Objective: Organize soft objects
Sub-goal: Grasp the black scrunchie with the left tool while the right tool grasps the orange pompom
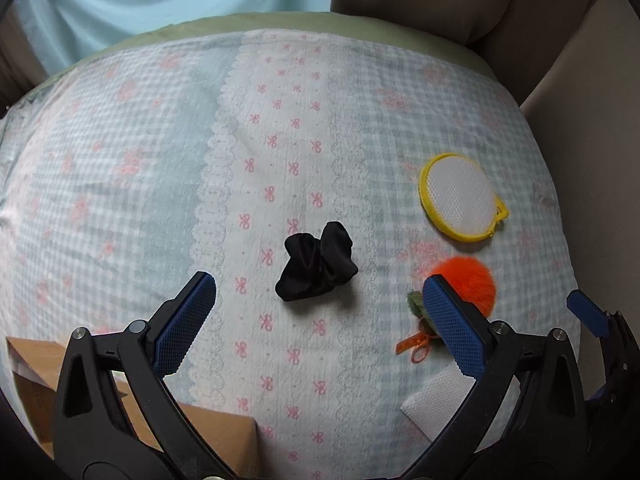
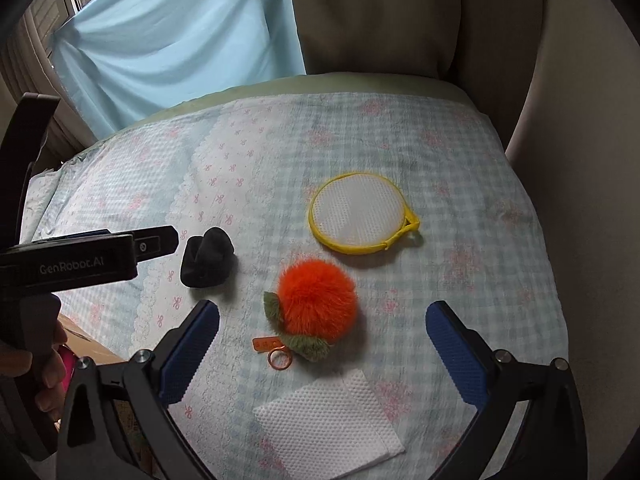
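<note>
A crumpled black cloth (image 1: 318,266) (image 2: 208,258) lies on the patterned bedspread (image 1: 120,184), just ahead of my open left gripper (image 1: 320,300). An orange pom-pom (image 2: 316,300) (image 1: 468,286) with green leaves and an orange ring sits between the fingers of my open right gripper (image 2: 322,320), untouched. A yellow-rimmed white mesh disc (image 2: 360,214) (image 1: 460,200) rests farther back. A folded white cloth (image 2: 332,420) (image 1: 436,400) lies nearest the right gripper's base. In the right wrist view the left gripper's body crosses the left side, held by a hand (image 2: 48,376).
A brown cardboard box (image 1: 224,440) (image 2: 88,346) stands at the near left under the left gripper. A pale blue sheet (image 2: 180,40) hangs behind the bed, and beige cushions (image 2: 400,16) line the back and right. The bedspread (image 2: 480,280) drops off at the right.
</note>
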Motion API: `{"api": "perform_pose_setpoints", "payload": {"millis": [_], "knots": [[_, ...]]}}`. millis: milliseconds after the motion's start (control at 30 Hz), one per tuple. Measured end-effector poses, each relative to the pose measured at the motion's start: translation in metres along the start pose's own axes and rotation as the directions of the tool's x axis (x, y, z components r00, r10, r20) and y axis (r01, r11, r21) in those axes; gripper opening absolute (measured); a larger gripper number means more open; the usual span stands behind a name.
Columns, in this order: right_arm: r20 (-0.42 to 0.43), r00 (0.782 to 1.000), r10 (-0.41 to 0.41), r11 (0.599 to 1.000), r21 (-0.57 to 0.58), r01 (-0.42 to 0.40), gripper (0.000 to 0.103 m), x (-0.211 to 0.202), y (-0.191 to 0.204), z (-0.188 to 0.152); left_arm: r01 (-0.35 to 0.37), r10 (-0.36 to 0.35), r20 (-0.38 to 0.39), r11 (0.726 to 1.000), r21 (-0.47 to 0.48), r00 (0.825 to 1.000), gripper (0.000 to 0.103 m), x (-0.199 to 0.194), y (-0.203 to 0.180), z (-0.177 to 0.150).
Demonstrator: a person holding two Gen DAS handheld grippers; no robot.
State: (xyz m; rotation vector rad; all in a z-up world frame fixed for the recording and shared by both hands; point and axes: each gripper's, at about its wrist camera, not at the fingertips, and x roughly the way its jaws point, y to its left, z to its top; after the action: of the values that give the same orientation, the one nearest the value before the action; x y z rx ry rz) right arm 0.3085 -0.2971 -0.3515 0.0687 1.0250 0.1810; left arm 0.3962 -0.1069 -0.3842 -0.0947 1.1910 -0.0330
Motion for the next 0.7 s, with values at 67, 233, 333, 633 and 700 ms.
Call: {"api": "perform_pose_setpoints", "payload": {"millis": [67, 233, 333, 633, 700], "knots": [[-0.014, 1.0, 0.016, 1.0, 0.005, -0.016, 0.103, 0.022, 0.001, 0.001, 0.001, -0.002, -0.025, 1.0, -0.01, 1.0, 0.103, 0.021, 0.003, 0.002], [-0.048, 0.998, 0.04, 0.999, 0.014, -0.04, 0.095, 0.069, 0.004, -0.002, -0.007, 0.004, -0.074, 0.999, -0.044, 0.997, 0.102, 0.064, 0.013, 0.002], [-0.074, 0.996, 0.046, 0.999, 0.026, -0.044, 0.086, 0.089, 0.003, -0.004, 0.001, -0.008, -0.095, 0.997, -0.072, 0.995, 0.099, 0.082, 0.018, 0.001], [-0.114, 0.992, 0.049, 0.998, 0.049, -0.044, 0.058, 0.117, 0.002, -0.01, 0.012, -0.021, -0.122, 0.997, -0.071, 0.992, 0.053, 0.105, 0.014, 0.001], [-0.111, 0.993, 0.044, 0.998, 0.046, -0.039, 0.051, 0.117, 0.003, -0.01, 0.011, -0.018, -0.115, 0.998, -0.064, 0.993, 0.039, 0.106, 0.013, 0.001]]}}
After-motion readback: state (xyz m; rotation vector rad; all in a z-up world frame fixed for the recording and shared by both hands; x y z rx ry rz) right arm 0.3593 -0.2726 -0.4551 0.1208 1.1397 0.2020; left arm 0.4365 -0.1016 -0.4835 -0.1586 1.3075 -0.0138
